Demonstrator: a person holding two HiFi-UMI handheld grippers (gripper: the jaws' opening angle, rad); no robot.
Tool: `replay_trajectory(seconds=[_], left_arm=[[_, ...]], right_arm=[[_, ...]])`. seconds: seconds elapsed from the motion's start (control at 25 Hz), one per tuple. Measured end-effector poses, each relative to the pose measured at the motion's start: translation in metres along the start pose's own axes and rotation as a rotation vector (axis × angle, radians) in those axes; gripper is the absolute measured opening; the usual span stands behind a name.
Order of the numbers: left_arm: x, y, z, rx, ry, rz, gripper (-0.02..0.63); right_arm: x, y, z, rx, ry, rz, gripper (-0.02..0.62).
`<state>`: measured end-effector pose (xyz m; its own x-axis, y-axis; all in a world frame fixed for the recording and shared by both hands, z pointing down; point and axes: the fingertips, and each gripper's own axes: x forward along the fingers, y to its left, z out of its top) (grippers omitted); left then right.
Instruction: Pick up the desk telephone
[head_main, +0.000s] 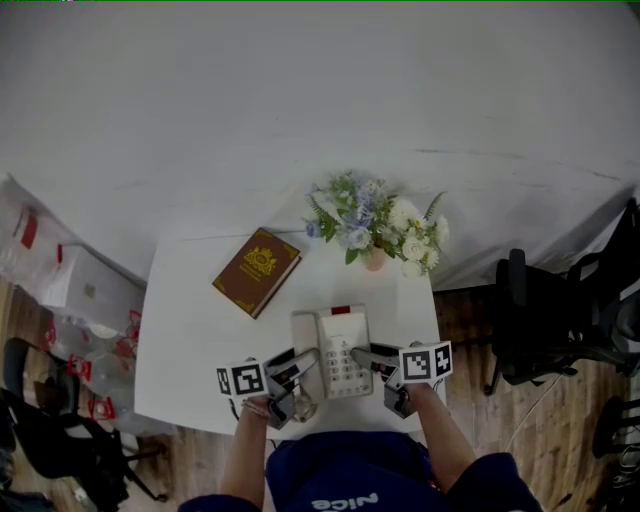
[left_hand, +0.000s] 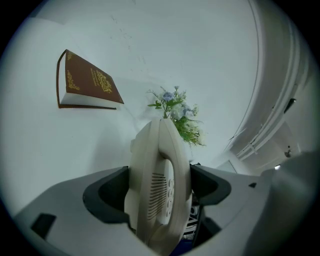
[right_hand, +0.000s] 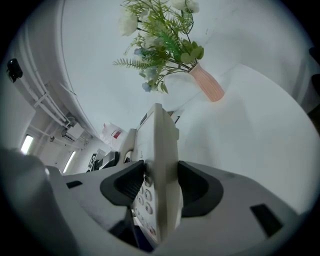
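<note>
- A brown book (head_main: 257, 271) lies toward the far left of the worktop (head_main: 190, 340), well apart from what is being handled.
- The left gripper (left_hand: 160, 186) is clenched on the handset side of the telephone (left_hand: 157, 165). It is rolled onto its side, so one pad is pressed on the upper face and the other on the underside.
- The left forearm comes in over the near edge of the worktop. The gripper is angled toward the far edge and inward, and is tipped slightly down.
- The telephone is found near the middle of the near edge, between the two grippers. Its long axis runs from near edge to far edge.
- With a jaw beneath each side, it is judged to be carried off the worktop, at least at its near end. The gap itself cannot be made out from above.
- The coming lift is judged to turn on this symmetry. Neither hand is nearer, and each grips one long side at the near end, so both must be raised evenly or the far end will sag.
- The right gripper (right_hand: 157, 187) is clamped on the keypad side. One pad is set on the buttons and the other under the base, mirroring the left.
- Flowers (head_main: 375, 222) in a pink vase (right_hand: 207, 82) stand at the far edge, beyond the telephone and clear of it.
</note>
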<state>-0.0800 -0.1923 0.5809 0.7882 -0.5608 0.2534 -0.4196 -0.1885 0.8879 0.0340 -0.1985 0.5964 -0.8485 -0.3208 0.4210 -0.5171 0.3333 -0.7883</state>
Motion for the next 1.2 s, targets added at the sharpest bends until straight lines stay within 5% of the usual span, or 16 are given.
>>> replay_trajectory(seconds=[1.04, 1.2], left_arm=[[-0.045, -0.102, 0.036, 0.13, -0.137, -0.09, 0.391], [-0.047, -0.123, 0.044, 0.077, -0.176, -0.111, 0.391]], right_arm=[[-0.051, 0.101, 0.04, -0.159, -0.192, 0.062, 0.231], [-0.061, 0.116, 0.054, -0.168, -0.246, 0.092, 0.229]])
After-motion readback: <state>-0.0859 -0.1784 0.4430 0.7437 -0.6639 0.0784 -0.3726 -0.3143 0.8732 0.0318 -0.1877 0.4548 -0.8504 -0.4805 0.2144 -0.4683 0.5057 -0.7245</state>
